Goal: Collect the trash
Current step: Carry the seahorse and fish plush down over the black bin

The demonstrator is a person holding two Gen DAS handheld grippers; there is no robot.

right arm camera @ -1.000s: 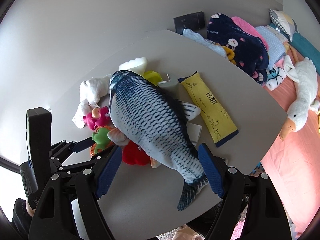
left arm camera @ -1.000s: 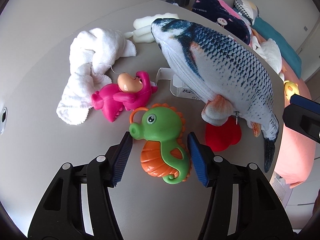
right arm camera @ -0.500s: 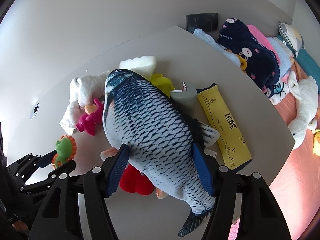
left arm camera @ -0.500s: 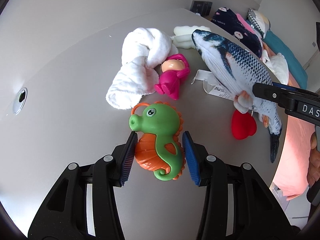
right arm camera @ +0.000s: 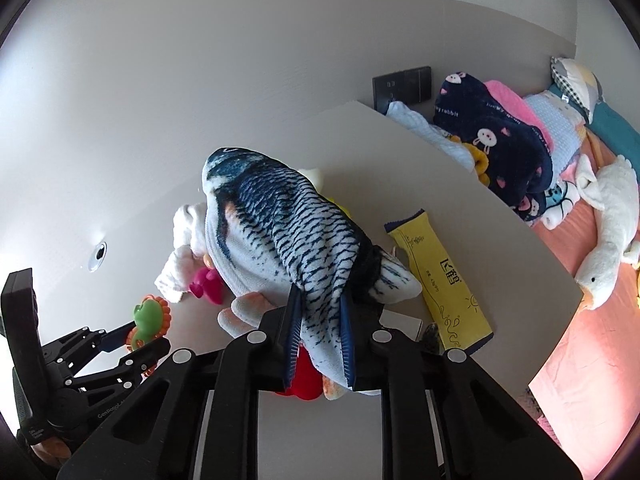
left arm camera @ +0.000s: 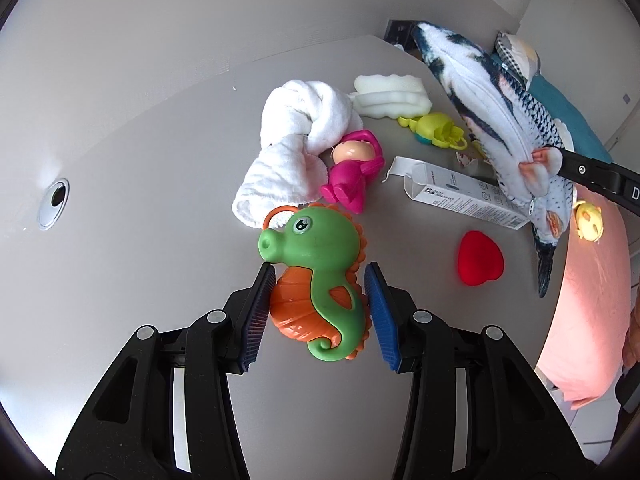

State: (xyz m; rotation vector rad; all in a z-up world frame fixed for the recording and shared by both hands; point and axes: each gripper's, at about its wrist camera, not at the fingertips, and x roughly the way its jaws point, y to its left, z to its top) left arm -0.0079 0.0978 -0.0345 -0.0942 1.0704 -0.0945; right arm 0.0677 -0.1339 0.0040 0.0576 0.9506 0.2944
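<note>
My left gripper point(left arm camera: 318, 276) is shut on the green and orange seahorse toy point(left arm camera: 318, 270), its blue pads against both sides of the body. My right gripper point(right arm camera: 318, 332) is shut on the plush fish point(right arm camera: 276, 236) and holds it tilted above the table; the fish also shows in the left wrist view point(left arm camera: 496, 92). A white carton point(left arm camera: 460, 194) lies on the grey table point(left arm camera: 160, 160) below the fish. A yellow snack wrapper point(right arm camera: 440, 276) lies on the table to the right of the fish.
On the table lie a white rolled towel point(left arm camera: 300, 136), a pink doll point(left arm camera: 356, 168), a white foam piece point(left arm camera: 392, 96), a yellow-green toy point(left arm camera: 434, 130) and a red heart point(left arm camera: 480, 258). A bed with blankets and a plush goose point(right arm camera: 608, 232) lies beyond the table's right edge.
My right gripper closed on the plush fish and lifted it, uncovering the white carton. My left gripper closed on the seahorse toy.
</note>
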